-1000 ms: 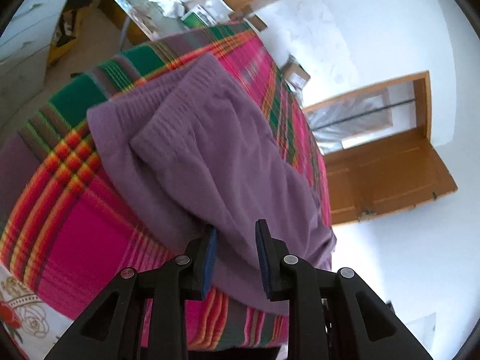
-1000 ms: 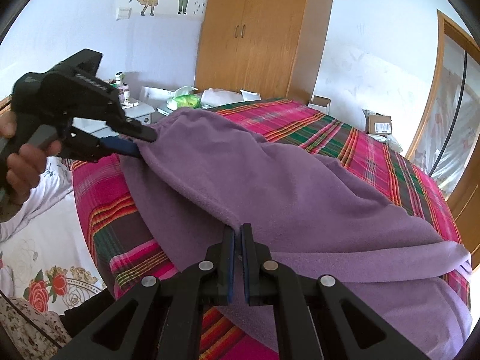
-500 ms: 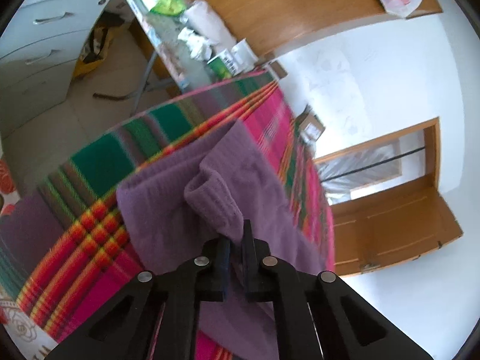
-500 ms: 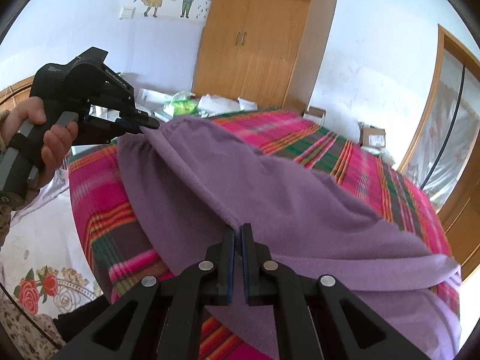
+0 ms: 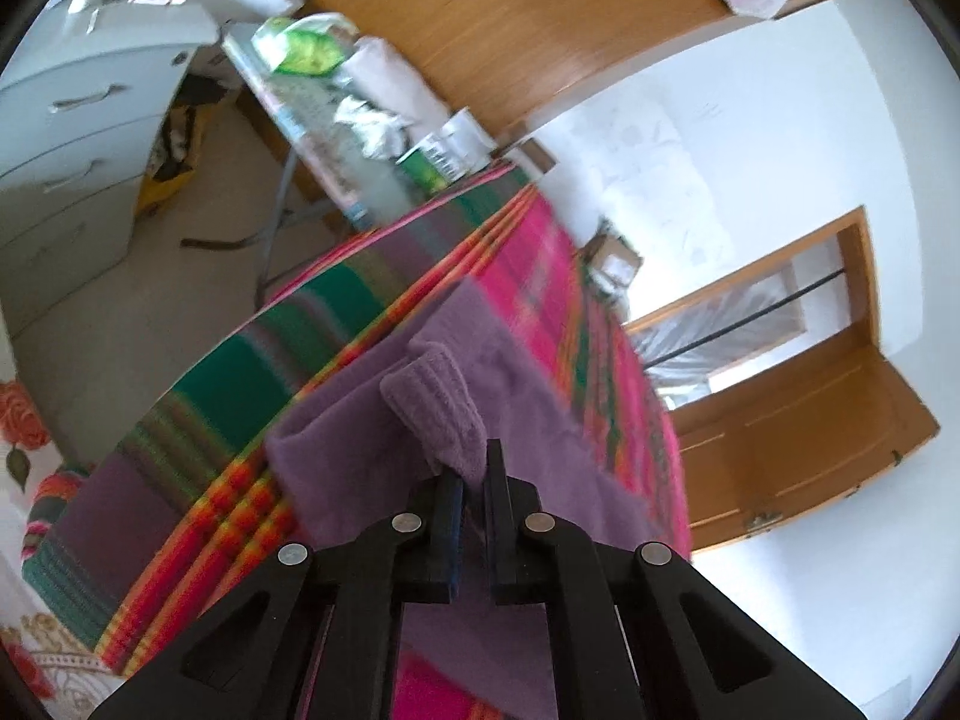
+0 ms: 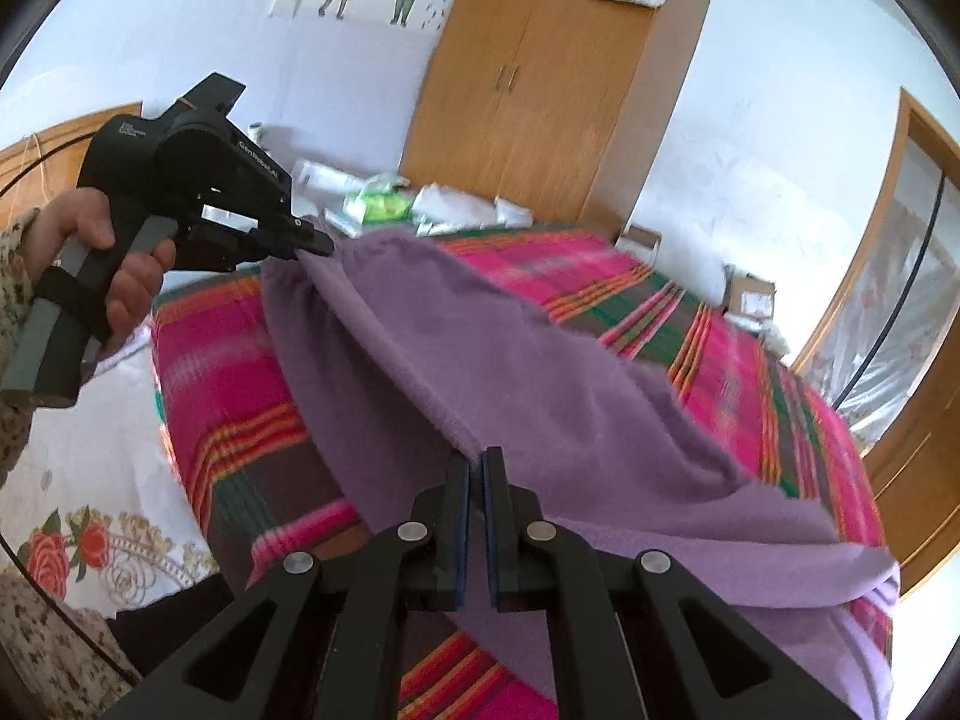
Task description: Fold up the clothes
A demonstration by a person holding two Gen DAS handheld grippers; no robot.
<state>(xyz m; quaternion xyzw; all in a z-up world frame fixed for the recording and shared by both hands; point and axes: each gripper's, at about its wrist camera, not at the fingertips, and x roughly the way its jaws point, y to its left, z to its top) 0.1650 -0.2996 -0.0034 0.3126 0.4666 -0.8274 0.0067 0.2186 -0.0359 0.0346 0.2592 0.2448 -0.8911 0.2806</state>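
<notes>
Left wrist view first: we see the left gripper (image 5: 474, 474) now clamped on a ribbed hem of the purple garment (image 5: 528, 450); a second ago its jaws stood apart around the cloth, half a second ago they had already pinched it. So the change is the left grab landing. The hem bunches up just past the fingertips toward 12 o'clock, with the rest of the fabric trailing to 5 o'clock over the plaid blanket (image 5: 252, 372).

Right wrist view: the right gripper (image 6: 475, 468) is pressed together on a folded edge of the same purple garment (image 6: 480, 360), same as a second ago, no change there. At 10 o'clock the person's left hand (image 6: 114, 264) holds the other tool, its tip (image 6: 312, 246) biting the far corner, and that corner sits a bit higher in frame than before. The cloth stretches taut between the two grips, while the far end droops at 4 o'clock on the blanket (image 6: 660, 276).

We judge both corners are secured, so the garment is ready to be lifted and carried over for a fold. Slack at the trailing end may drag.
</notes>
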